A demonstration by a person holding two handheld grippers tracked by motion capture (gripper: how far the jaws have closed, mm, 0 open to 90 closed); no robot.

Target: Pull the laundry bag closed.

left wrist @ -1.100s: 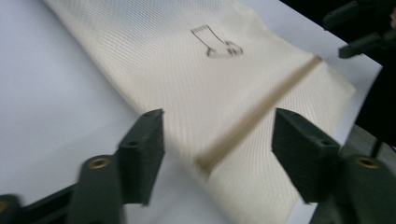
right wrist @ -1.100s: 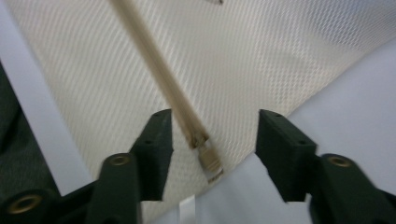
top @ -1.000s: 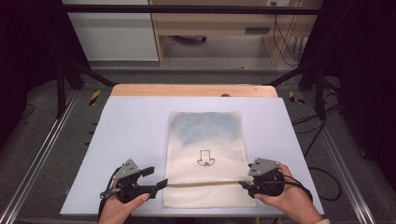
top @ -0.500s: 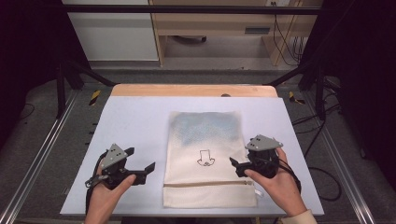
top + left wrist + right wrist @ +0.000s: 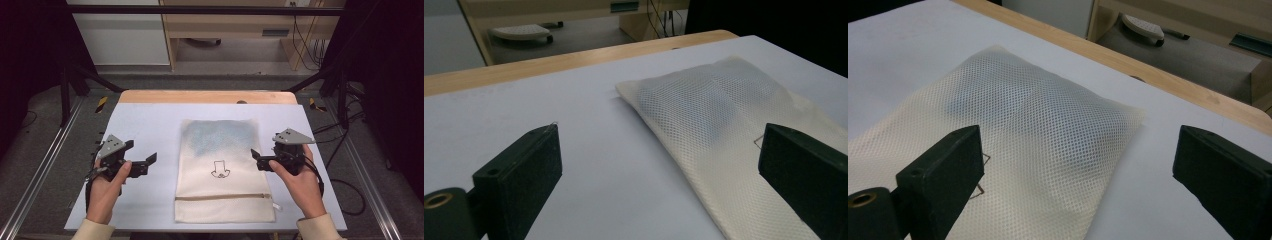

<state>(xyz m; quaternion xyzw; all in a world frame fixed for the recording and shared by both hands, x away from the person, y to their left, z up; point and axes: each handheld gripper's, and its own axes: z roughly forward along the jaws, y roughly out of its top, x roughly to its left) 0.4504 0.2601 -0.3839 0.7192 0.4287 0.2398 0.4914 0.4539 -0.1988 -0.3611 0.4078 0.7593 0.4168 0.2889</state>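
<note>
A cream mesh bag (image 5: 217, 170) lies flat in the middle of the table, its zipper end toward me. A bluish thing shows through its far half, and a small black drawing sits at its middle. My left gripper (image 5: 142, 152) hangs off the bag's left side. Its jaws have just been opening and now stand wide with nothing between them. My right gripper (image 5: 256, 159) hovers at the bag's right edge, its jaws also just opened and empty. The left gripper view has the bag (image 5: 724, 115) beyond the open gripper (image 5: 659, 160). In the right gripper view the bag (image 5: 1038, 130) lies under the open gripper (image 5: 1078, 155).
The table top is a white sheet (image 5: 150, 120) with a wooden strip (image 5: 200, 96) along its far edge. Metal rails (image 5: 45, 165) run down both sides. Beyond the table stand a cabinet and a wooden bench (image 5: 225, 30), with cables at the right.
Both grippers have left the bag's near corners by the zipper, risen and moved farther up the table. Their jaws have opened. The bag lies still.
</note>
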